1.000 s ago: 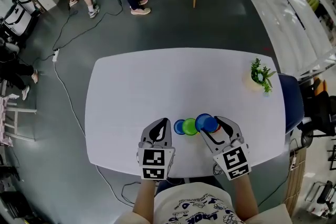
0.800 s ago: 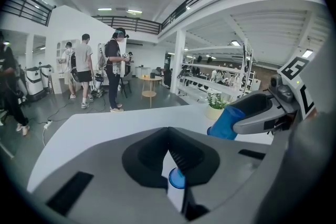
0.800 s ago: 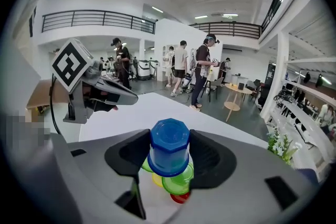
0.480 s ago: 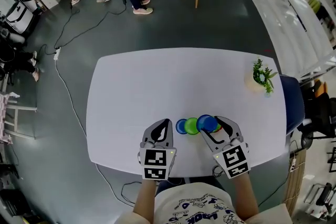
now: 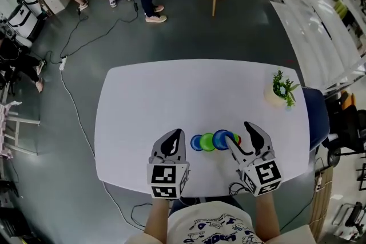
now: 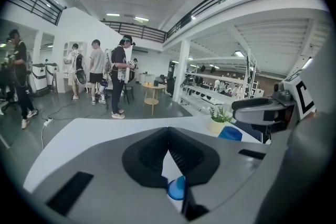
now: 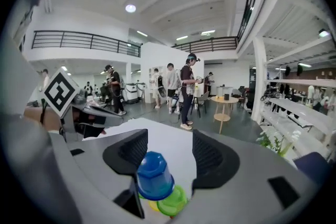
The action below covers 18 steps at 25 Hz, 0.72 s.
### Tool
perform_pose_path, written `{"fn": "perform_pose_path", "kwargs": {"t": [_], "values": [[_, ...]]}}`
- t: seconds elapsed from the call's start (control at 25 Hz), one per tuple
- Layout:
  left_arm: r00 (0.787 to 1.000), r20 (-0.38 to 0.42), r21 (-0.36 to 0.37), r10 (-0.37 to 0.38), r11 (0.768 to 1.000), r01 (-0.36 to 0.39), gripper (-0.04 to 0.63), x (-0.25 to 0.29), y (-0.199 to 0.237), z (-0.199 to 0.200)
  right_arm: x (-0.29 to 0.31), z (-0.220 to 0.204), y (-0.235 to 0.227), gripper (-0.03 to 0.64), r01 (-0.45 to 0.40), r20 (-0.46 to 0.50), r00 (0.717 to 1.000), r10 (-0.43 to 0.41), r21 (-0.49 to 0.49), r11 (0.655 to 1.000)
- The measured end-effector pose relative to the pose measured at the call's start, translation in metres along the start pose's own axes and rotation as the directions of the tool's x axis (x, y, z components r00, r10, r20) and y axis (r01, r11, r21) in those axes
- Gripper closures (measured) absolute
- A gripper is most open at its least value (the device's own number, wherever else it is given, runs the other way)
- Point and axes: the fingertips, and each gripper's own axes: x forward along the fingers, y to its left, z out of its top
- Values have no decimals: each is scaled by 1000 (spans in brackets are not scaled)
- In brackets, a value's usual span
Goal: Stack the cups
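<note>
Both forearms reach out from the person's body. The left gripper (image 5: 176, 134) and the right gripper (image 5: 240, 133) are side by side over the near edge of the white table (image 5: 171, 88), pointing away and tipped slightly down, with their marker cubes facing up.

The left gripper's jaws are pressed together with nothing in them. The right gripper's jaws stand wide and have just been opening. An upturned blue cup (image 7: 154, 174) sits low between them, closer to the left-hand jaw, and neither pad presses on it. It rests on other cups, with a green cup (image 7: 176, 201) showing just under its rim.

In the head view the cups form a short row near the table's front edge, between the two grippers, with a small blue cup (image 5: 197, 142) at the left end. Beyond them the tabletop is broad and bare. Only a potted plant (image 5: 282, 87) stands there, well apart at the far right corner.
</note>
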Motion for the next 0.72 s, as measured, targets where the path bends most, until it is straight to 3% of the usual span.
{"fn": "perform_pose_path", "kwargs": {"t": [0.36,0.72], "values": [[986,151,23,74,997,-79,581,-21,6,65,-29,49,-55,477,239,170,954,-246,58,969],[955,273,20,115,992,-125,581,-55,3,110,-57,77,-57,584,347,252,902,-351,61,936]]}}
